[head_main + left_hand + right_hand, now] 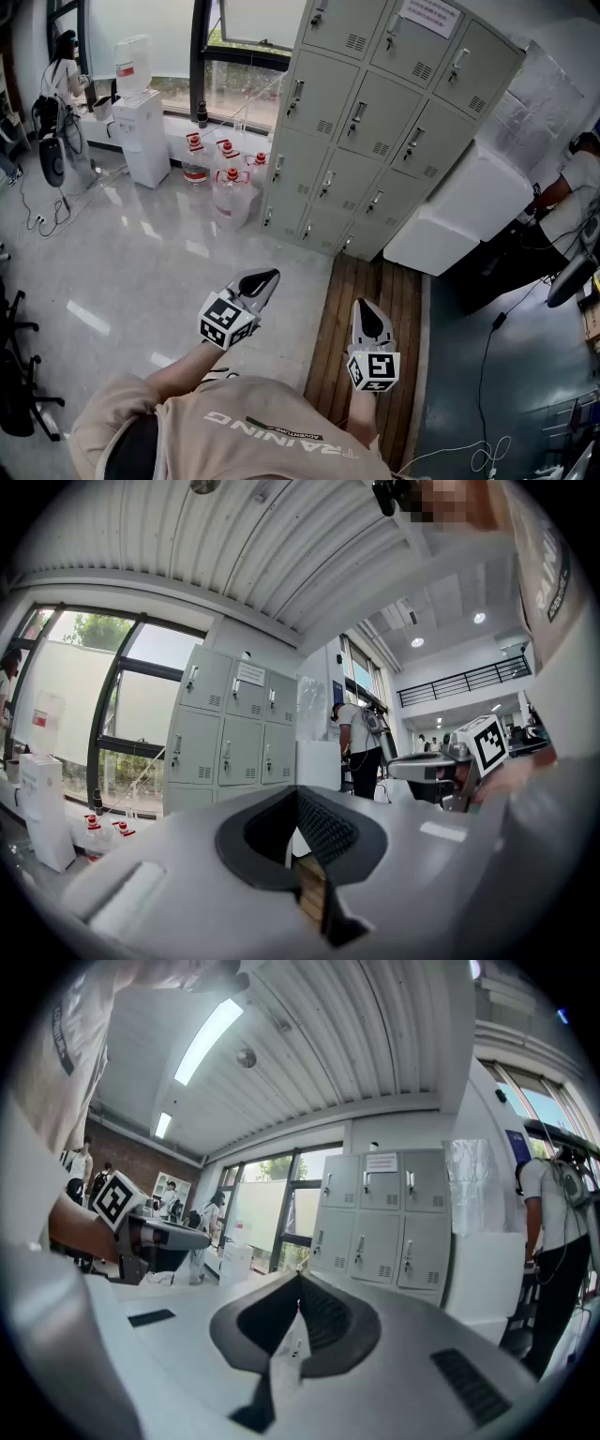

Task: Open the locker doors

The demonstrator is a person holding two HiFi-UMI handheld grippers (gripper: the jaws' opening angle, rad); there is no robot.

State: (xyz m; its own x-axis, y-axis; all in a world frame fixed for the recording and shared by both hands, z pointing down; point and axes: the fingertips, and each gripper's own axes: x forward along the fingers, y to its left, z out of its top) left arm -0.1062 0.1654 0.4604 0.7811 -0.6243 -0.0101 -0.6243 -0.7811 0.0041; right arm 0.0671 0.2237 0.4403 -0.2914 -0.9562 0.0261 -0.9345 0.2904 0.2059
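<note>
Locker doors (375, 112) all sit shut in the head view, well ahead of the left hand-held gripper (270, 276) and right hand-held gripper (363, 307); nothing looks started. The left gripper view shows its jaws closed on nothing, the doors far off. The right gripper view shows the same: jaws together, empty, every door left to open.

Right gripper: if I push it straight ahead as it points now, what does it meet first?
Probably the lockers. The way from the right gripper to them looks free, though depth is hard to judge.
</note>
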